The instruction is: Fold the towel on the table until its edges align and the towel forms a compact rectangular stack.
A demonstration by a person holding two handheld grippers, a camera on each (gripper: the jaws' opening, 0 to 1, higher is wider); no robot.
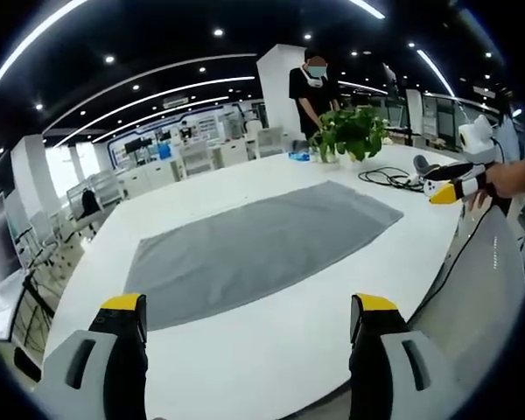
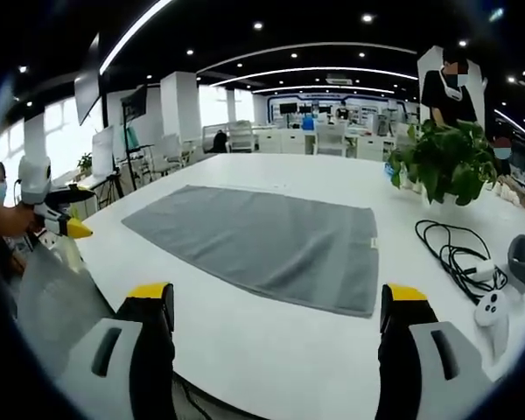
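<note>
Left gripper view
left tongs (image 1: 249,319): released, jaws wide, nothing held, above near tabletop (image 1: 271,359) edge
towel (image 1: 262,245): grey, flat, unfolded, mid tabletop
plant (image 1: 350,133): far edge, person (image 1: 313,87) behind
cable (image 1: 389,178): beside plant
right tongs (image 1: 446,194): at right, off the towel

Right gripper view
right tongs: released, empty
towel (image 2: 262,241): spread flat ahead
plant (image 2: 446,162), cable (image 2: 451,249), controllers (image 2: 499,293): right of towel
left tongs (image 2: 74,230): far left, grip unclear

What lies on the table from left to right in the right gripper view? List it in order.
Towel → potted plant → black cable → white controller.
</note>
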